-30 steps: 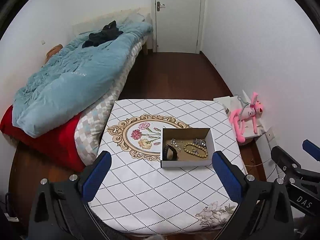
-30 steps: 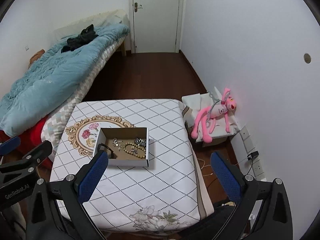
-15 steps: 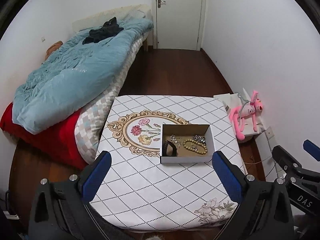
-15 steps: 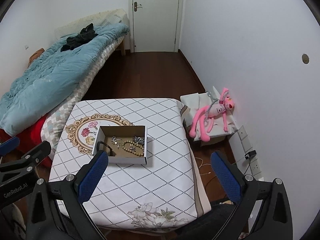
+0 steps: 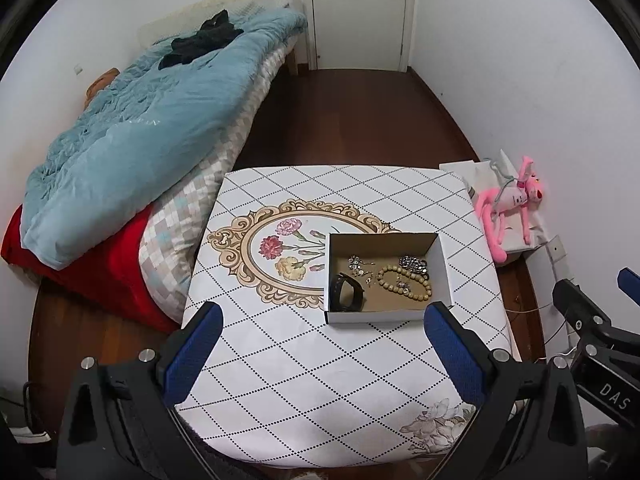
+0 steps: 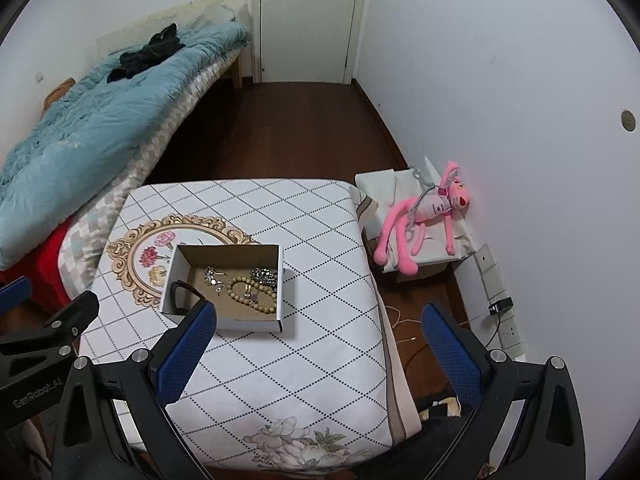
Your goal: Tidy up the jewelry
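**Jewelry lies in an open box on the table, both grippers empty above the near edge**

Jewelry (image 5: pixel 386 278) is together in one shallow cardboard box (image 5: pixel 440 264), white outside and brown inside. Nearest to the cameras, the left gripper (image 5: pixel 322 354) hangs over the near edge of the table (image 5: pixel 280 360) with its two blue fingers wide apart and nothing between them. The right gripper (image 6: pixel 316 356) is held the same way, spread wide and empty, over the near right corner; its left finger (image 6: pixel 182 354) covers the near left corner of the box in the right wrist view. Neither gripper touches the table or the box.

The table carries a white cloth with a black dotted diamond pattern, a grey flower print at the near edge and a golden oval frame with flowers (image 5: pixel 280 258) toward the left side. The box sits right of the middle, and its left wall lies over the right part of the oval frame. Inside, a black band (image 5: pixel 347 292) stands at the near left corner, a string of beige beads (image 5: pixel 404 284) lies in the near right part, small silver pieces (image 5: pixel 358 266) are in the middle, and a dark sparkling piece (image 5: pixel 414 264) is at the far right corner.

Beyond the table's left edge is a bed with a light blue duvet (image 5: pixel 140 128). Off the right edge, a pink plush toy (image 6: pixel 420 216) lies on a white bag against the wall. Farthest away is a closed white door (image 5: pixel 360 12).
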The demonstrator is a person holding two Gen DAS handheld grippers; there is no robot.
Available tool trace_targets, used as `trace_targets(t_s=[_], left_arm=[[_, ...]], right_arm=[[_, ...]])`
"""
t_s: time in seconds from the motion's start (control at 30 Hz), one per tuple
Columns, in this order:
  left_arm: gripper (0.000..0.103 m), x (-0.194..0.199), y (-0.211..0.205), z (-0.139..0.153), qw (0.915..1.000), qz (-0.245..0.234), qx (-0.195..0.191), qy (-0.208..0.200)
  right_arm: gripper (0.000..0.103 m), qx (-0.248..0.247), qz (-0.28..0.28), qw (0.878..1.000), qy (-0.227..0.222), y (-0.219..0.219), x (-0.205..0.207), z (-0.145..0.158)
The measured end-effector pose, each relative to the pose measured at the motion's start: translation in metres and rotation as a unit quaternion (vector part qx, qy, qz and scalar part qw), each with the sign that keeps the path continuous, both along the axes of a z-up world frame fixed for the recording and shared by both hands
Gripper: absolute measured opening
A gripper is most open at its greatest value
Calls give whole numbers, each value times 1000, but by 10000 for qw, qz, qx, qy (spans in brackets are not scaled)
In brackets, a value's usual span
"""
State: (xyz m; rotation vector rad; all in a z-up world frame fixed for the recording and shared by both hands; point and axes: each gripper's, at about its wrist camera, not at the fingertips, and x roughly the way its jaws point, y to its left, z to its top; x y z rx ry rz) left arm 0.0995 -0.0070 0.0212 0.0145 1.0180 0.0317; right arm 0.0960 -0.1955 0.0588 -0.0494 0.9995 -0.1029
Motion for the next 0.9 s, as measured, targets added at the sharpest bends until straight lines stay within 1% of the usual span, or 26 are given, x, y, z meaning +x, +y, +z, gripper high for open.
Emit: trace_targets(t_s=[0.17,0.4,0.9], left_arm=[[103,8,1,-10,10000,31,26,90],[103,12,2,-20,9998,-11,-16,196],[103,14,3,-26,9996,-30,-41,267]], right_arm=[[103,8,3,9998,201,0,12,-16],[103,36,24,9992,386,1,17,-31],[103,49,66,9989,460,3,20,-37]])
